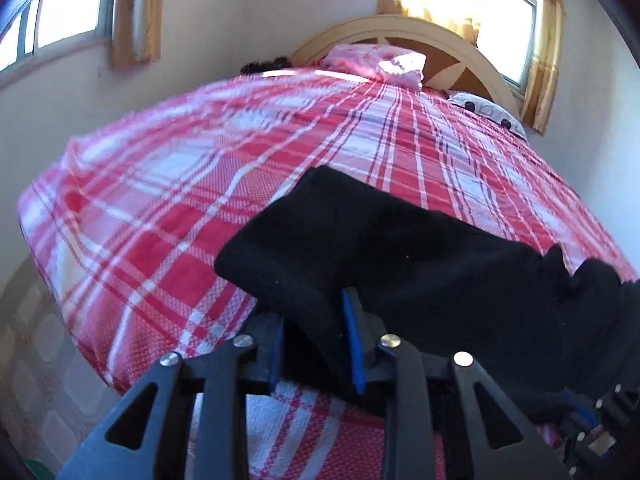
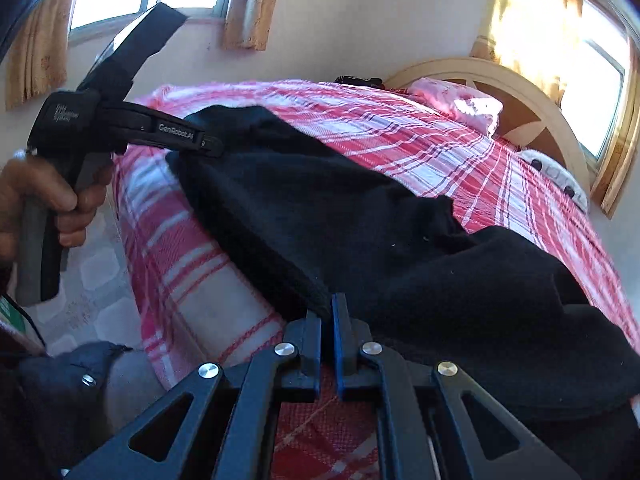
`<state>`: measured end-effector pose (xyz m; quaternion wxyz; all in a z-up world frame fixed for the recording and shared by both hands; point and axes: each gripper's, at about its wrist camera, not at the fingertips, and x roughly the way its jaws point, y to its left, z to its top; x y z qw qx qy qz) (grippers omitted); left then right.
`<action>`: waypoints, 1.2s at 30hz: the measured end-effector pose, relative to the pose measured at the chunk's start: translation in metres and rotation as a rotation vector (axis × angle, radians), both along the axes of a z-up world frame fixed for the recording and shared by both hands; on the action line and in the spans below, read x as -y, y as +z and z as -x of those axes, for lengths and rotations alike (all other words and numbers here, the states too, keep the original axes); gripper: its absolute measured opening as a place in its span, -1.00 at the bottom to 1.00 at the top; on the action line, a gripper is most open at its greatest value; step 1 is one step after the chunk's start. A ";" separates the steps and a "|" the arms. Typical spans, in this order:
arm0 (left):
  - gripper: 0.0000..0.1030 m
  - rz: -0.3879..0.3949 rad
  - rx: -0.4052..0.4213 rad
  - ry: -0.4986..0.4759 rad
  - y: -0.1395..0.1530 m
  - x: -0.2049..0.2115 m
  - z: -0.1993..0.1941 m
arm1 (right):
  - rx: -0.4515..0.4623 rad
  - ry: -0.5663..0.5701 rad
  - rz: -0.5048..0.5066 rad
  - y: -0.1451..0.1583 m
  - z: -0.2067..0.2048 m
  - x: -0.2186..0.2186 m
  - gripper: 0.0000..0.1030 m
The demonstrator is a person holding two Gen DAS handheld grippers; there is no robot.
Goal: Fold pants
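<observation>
Black pants [image 1: 400, 256] lie across the near part of a bed covered in a red and white plaid sheet [image 1: 200, 184]. My left gripper [image 1: 316, 336] has its blue-padded jaws closed around the near edge of the pants, with cloth between them. In the right wrist view the pants [image 2: 360, 220] stretch from the left gripper's tip [image 2: 208, 146] down to my right gripper [image 2: 326, 320], whose jaws are pressed together on the pants' near edge. The cloth bunches into folds at the right.
A pink pillow [image 1: 380, 66] and a white patterned pillow [image 1: 486, 112] lie at the wooden headboard [image 1: 460, 46]. A dark item [image 1: 264, 65] sits at the bed's far left. Tiled floor [image 2: 96, 272] lies left of the bed. Curtained windows are behind.
</observation>
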<state>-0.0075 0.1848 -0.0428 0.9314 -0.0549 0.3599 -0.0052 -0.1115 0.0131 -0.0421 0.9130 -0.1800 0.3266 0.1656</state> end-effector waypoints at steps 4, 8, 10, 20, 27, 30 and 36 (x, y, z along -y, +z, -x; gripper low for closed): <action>0.29 -0.093 0.027 0.050 0.015 -0.008 0.012 | 0.029 -0.009 0.023 -0.008 0.004 -0.002 -0.87; 0.30 -0.098 0.113 0.099 0.040 -0.022 0.022 | 0.031 -0.017 0.041 -0.007 0.006 -0.002 -0.80; 0.38 -0.098 0.176 0.084 0.055 -0.016 0.023 | 0.036 -0.031 0.042 -0.006 0.006 -0.003 -0.77; 0.46 -0.063 -0.054 0.032 0.002 0.035 -0.039 | 0.050 -0.175 -0.489 0.056 0.011 0.079 0.02; 0.73 -0.144 0.018 0.063 -0.004 0.041 -0.031 | 0.142 -0.686 -0.632 0.097 0.041 0.277 0.02; 0.87 -0.126 0.023 0.078 -0.008 0.035 -0.030 | 0.153 -0.961 -0.731 0.099 0.048 0.383 0.02; 1.00 -0.117 0.050 0.098 -0.014 0.035 -0.026 | 0.121 -1.168 -0.703 0.092 0.021 0.500 0.02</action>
